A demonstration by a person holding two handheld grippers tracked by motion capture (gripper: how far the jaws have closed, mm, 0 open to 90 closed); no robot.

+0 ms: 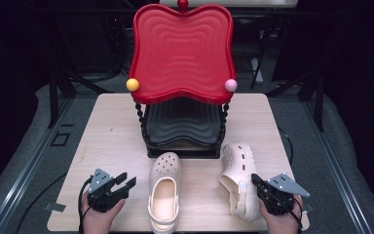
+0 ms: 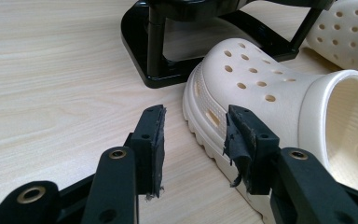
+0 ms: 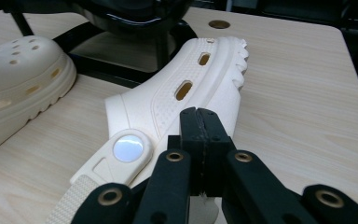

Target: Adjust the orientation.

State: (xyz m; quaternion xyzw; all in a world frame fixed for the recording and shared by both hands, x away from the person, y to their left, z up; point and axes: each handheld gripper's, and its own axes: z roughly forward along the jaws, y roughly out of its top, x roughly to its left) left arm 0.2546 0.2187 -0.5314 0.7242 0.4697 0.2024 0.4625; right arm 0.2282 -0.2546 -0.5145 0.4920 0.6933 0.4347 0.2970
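My left hand-held gripper (image 2: 193,140) stands wide beside the left clog (image 1: 165,187), upright on the tabletop (image 1: 112,141) before the red rack (image 1: 182,53). My right hand-held gripper (image 3: 200,140) is pinched empty against the tipped right clog (image 1: 237,179). I should straddle the sidewall squarely before squeezing.

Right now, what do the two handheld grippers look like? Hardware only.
Both are black two-jaw units. The left gripper and right gripper each carry a grey three-cornered plate on top, dotted with small holes. Jaw links show brass-coloured rivets, and the pads are black with frayed edges. A black cable trails from each. No sleeves are visible at the hands.
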